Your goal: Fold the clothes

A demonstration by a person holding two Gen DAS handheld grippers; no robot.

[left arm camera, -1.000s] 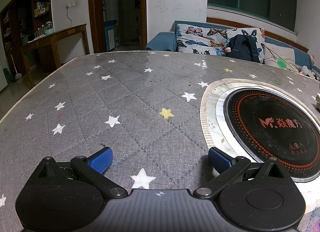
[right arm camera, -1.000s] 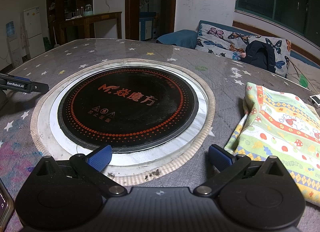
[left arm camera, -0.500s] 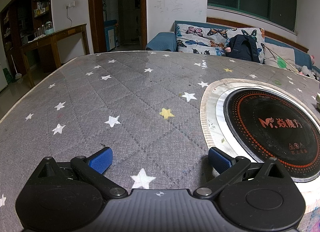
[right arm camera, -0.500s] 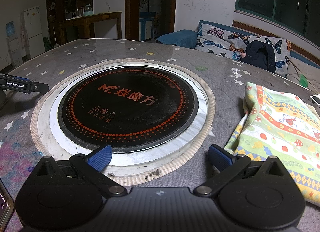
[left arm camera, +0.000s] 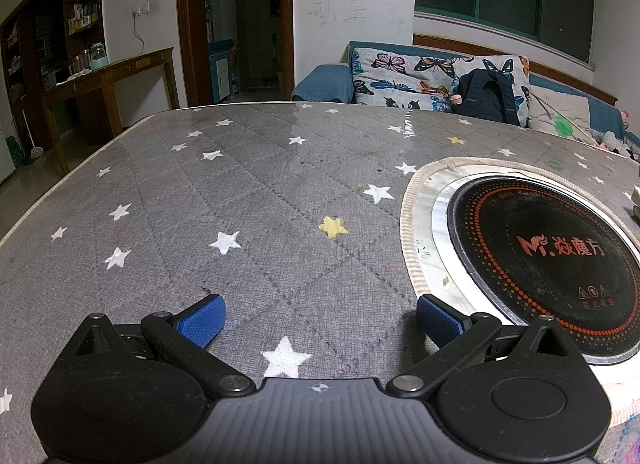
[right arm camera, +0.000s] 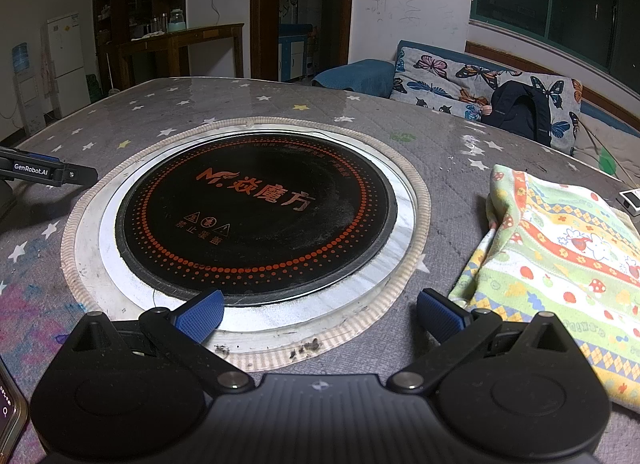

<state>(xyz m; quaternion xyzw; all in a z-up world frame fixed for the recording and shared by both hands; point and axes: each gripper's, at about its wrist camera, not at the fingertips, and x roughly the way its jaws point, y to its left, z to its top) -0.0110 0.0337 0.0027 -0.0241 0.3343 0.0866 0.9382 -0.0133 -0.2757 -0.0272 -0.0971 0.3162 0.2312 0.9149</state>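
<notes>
Lying at the right edge of the frame, the patterned garment (right arm camera: 560, 256) sits just beside the right gripper (right arm camera: 320, 310), whose jaws gape empty. Crumpled, it shows green, yellow and red stripes. The left gripper (left arm camera: 320, 320), also spread, hovers over the starred table cover (left arm camera: 240, 192), the garment barely visible far right.

A pale green garment (right arm camera: 560, 256) with red, yellow and white patterned bands lay rumpled and partly folded on the worktop (right arm camera: 452, 184), right of the round cooktop (right arm camera: 256, 212).
</notes>
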